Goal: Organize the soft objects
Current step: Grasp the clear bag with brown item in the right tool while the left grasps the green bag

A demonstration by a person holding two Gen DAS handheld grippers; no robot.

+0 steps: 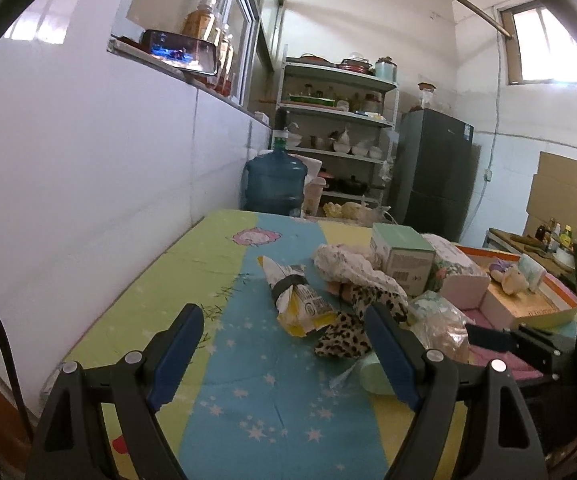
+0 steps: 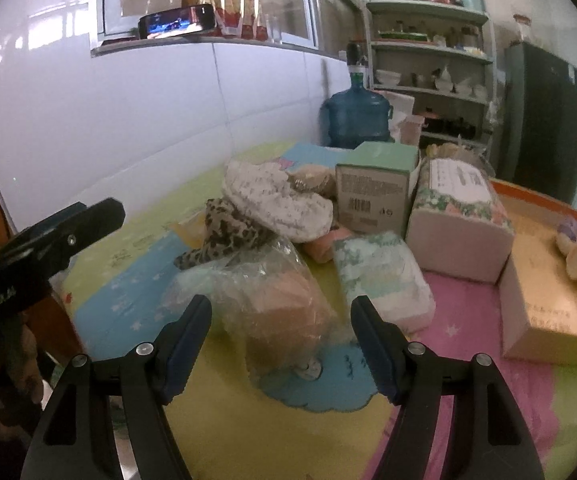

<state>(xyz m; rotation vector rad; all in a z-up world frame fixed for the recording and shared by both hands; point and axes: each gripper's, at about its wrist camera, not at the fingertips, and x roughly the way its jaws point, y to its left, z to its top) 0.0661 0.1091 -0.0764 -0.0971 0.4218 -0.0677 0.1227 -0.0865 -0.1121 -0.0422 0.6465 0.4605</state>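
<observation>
The right gripper [image 2: 282, 344] stood wide open and empty over the clear plastic bag [image 2: 272, 300], which lay at its twelve o'clock; crinkly, light and likely slippery, it probably wanted pinching at a gathered fold. The left gripper [image 1: 284, 346], also agape, held nothing, with the limp leopard-print cloth [image 1: 348, 328] at its one o'clock.

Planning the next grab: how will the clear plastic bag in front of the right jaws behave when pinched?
The clear plastic bag looks crinkled and loosely filled, so it will probably crumple and sag. Its glossy film may slip. It seems light for its bulk.
</observation>
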